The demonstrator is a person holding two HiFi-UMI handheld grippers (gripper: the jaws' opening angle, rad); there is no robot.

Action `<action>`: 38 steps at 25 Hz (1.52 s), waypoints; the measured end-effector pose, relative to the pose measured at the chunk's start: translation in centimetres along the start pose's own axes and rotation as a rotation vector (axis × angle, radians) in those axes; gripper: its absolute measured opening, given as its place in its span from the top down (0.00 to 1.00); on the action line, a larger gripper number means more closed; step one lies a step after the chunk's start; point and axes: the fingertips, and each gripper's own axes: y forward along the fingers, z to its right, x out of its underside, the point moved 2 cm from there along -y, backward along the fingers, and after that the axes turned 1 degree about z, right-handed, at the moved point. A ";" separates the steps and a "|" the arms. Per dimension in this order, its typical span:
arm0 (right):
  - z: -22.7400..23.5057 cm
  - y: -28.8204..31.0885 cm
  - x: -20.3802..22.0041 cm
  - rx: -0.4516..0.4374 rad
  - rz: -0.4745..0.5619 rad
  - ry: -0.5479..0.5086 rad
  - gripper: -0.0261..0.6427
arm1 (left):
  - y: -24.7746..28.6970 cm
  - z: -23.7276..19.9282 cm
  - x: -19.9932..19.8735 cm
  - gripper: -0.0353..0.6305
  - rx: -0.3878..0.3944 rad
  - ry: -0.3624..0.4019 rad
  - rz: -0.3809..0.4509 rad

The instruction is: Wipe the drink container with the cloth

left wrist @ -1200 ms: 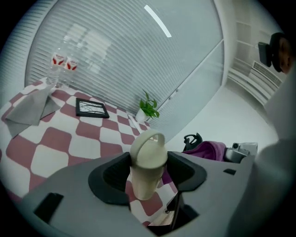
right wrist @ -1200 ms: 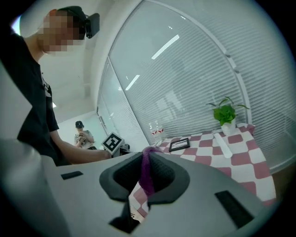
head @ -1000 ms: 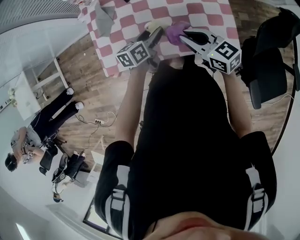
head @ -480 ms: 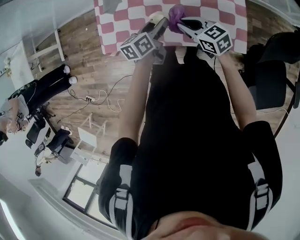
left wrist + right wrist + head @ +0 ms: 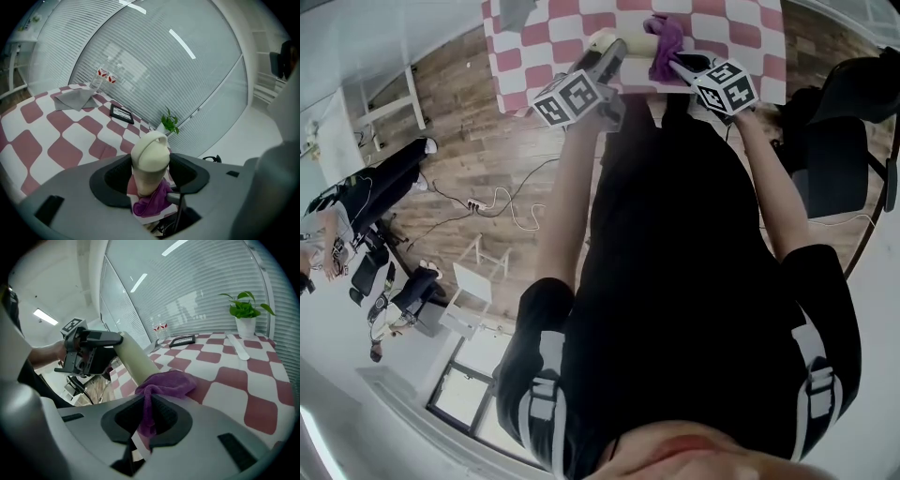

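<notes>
Open checkered tabletop (image 5: 70,136) ahead; plant (image 5: 169,123), black frame (image 5: 121,113), grey napkin (image 5: 75,99) along far edge.

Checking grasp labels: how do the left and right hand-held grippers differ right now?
The left hand-held gripper clamps the cream drink container; the right hand-held gripper pinches the purple cloth. The left one's jaws stand wide around the container's body; the right one's are nearly together on a thin fold. Shared: both grip something over the checkered table, cloth against container.

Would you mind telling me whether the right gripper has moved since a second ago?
Yes: the right gripper has sunk toward the table, carrying the cloth closer to its near edge.
</notes>
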 end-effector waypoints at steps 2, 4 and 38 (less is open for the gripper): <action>0.5 0.1 1.2 0.022 -0.036 0.006 0.88 | 0.2 -0.1 0.1 0.54 0.002 -0.009 -0.001; 0.9 0.1 2.1 0.039 -0.059 0.016 0.88 | 0.3 -0.1 0.2 0.54 0.000 -0.023 0.001; -10.1 2.2 -7.1 -0.197 0.151 -0.397 0.88 | 0.3 -0.1 0.5 0.54 -0.024 -0.055 -0.019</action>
